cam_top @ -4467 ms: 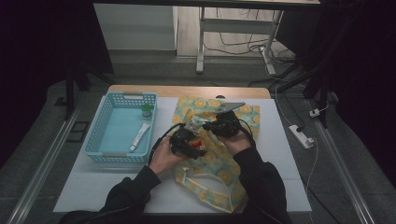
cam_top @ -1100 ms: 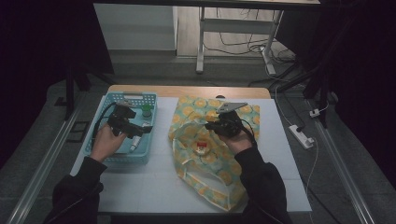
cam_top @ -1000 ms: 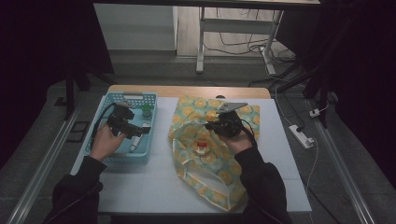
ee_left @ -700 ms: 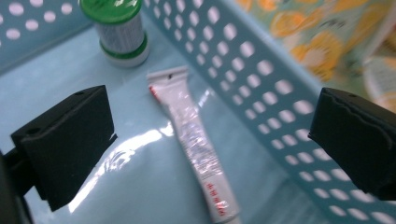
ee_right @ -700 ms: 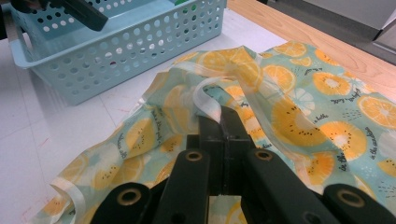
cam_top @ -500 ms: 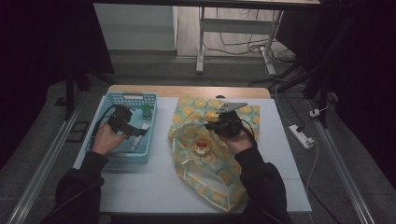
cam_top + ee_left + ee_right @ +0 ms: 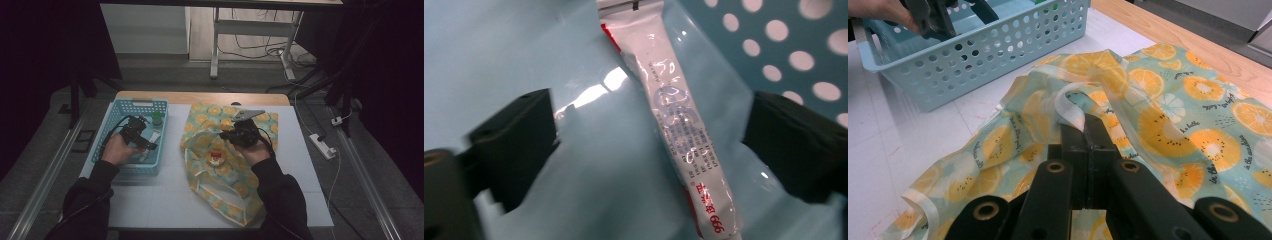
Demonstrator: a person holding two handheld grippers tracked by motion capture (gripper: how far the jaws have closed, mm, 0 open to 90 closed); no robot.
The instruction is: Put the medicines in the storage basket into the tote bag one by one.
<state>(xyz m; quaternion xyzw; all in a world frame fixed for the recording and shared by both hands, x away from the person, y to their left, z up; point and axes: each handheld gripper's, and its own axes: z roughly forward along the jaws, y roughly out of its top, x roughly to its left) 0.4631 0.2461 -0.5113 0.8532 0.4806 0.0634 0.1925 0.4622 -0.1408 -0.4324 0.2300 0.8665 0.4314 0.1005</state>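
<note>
Tube (image 7: 676,125) first: white, with red and blue print, it lies flat on the floor of the basket (image 7: 118,165), running in the left gripper view from top centre down to the lower right. In the high view the basket sits at centre left on the table (image 7: 170,200), with the tube (image 7: 151,141) towards its right side.

Over it hangs the left gripper (image 7: 649,145), its dark jaws wide, one at the left edge of its own view and one at the right, with the tube between them but nearer the right jaw. The jaws have just been closing a little, yet neither pad touches the tube. In the high view the left gripper (image 7: 149,146) sits inside the basket, the hand (image 7: 118,150) behind it at the basket's lower left. A small green-capped bottle (image 7: 157,119) stands in the basket's upper right corner.

To the right, at the centre of the high view, a bag (image 7: 220,175) printed with orange slices lies spread on the table (a small red and white tag (image 7: 216,159) sits near its middle).

Further right, the right gripper (image 7: 226,134) rests on the bag's upper part, held by the right hand (image 7: 257,150). In its own view the right gripper (image 7: 1083,135) has its jaws pressed together on a pale strap (image 7: 1070,107) at the bag's rim, which rises in a fold above the fabric.
</note>
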